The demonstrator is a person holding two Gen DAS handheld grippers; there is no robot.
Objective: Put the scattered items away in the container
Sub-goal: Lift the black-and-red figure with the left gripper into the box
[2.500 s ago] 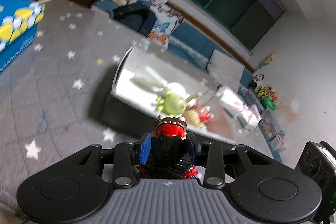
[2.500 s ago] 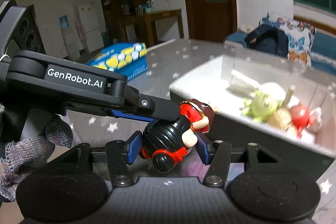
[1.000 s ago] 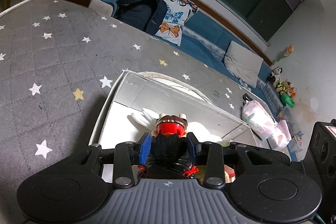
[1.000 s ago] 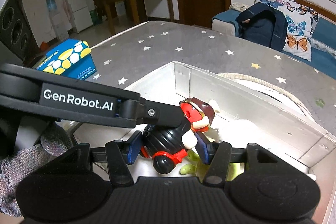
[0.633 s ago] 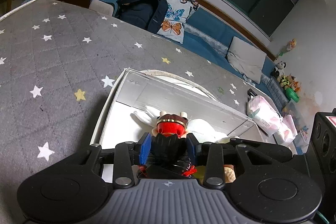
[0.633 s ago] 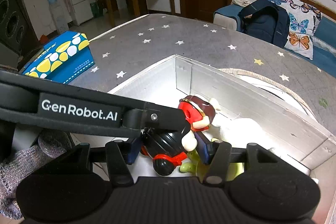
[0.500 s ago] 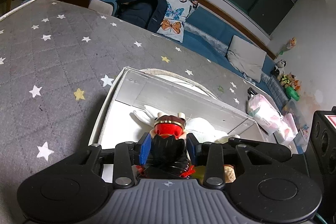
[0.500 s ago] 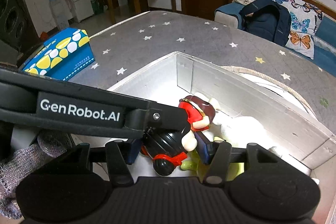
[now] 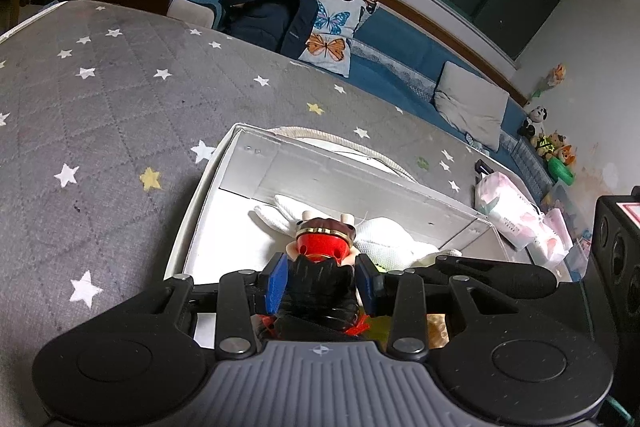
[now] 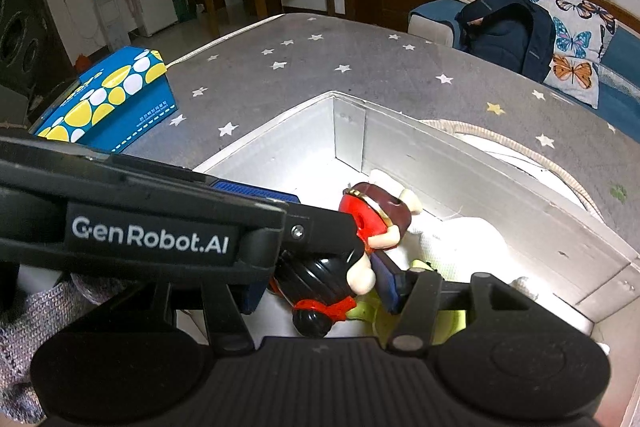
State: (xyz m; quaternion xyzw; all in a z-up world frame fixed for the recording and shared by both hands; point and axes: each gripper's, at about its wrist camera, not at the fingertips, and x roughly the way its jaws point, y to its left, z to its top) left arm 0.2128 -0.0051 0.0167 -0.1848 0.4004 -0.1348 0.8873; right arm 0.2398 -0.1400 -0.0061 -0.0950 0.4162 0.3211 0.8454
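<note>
Both grippers have carried the toy from beside the box to above its inside. The left gripper [image 9: 320, 285] clamps its blue pads on the black-and-red plastic figurine with a red head and brown cap [image 9: 322, 259], and the right gripper [image 10: 316, 287] appears to grip the same figurine from another side, though one of its pads is hidden behind the left tool. The toy hangs over the near left corner of the white rectangular cardboard box [image 9: 236, 163], just above a white plush toy [image 9: 384, 231] and a green one [image 10: 448, 323] lying inside. The box stands on a grey star-printed mattress [image 9: 100, 99]; a blue-and-yellow carton [image 10: 108, 99] sits at its far edge. This looks like the placing step: next, both sets of jaws should part so the figurine drops in.
</note>
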